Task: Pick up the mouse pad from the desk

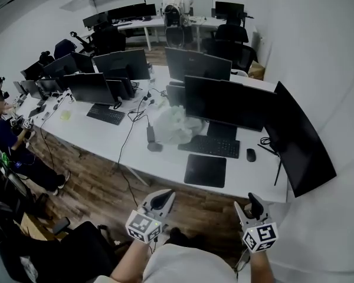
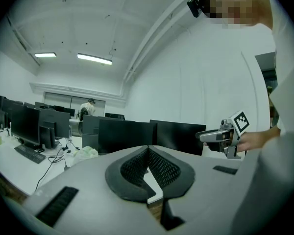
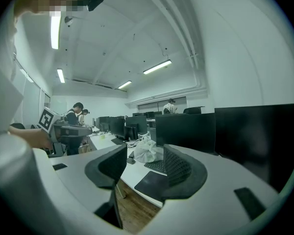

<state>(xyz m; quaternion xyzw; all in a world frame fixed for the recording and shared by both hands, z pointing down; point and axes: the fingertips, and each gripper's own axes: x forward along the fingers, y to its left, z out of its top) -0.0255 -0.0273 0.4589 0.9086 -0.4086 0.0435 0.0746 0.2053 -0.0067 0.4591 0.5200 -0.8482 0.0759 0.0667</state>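
Note:
The black mouse pad (image 1: 205,170) lies flat near the front edge of the white desk (image 1: 165,164), in front of a keyboard. Both grippers hover over the wooden floor, short of the desk and apart from the pad. My left gripper (image 1: 163,198) is shut with nothing in it; in the left gripper view its pads meet at the tip (image 2: 147,150). My right gripper (image 1: 255,204) stands open and empty. In the right gripper view the mouse pad (image 3: 150,184) shows through the gap of the right gripper (image 3: 145,153), some way ahead.
A black keyboard (image 1: 211,146), a mouse (image 1: 251,155) and a crumpled white bag (image 1: 176,125) lie behind the pad. Monitors (image 1: 227,102) line the desk, with a curved one (image 1: 298,140) at its right end. A person (image 1: 3,134) sits at the far left.

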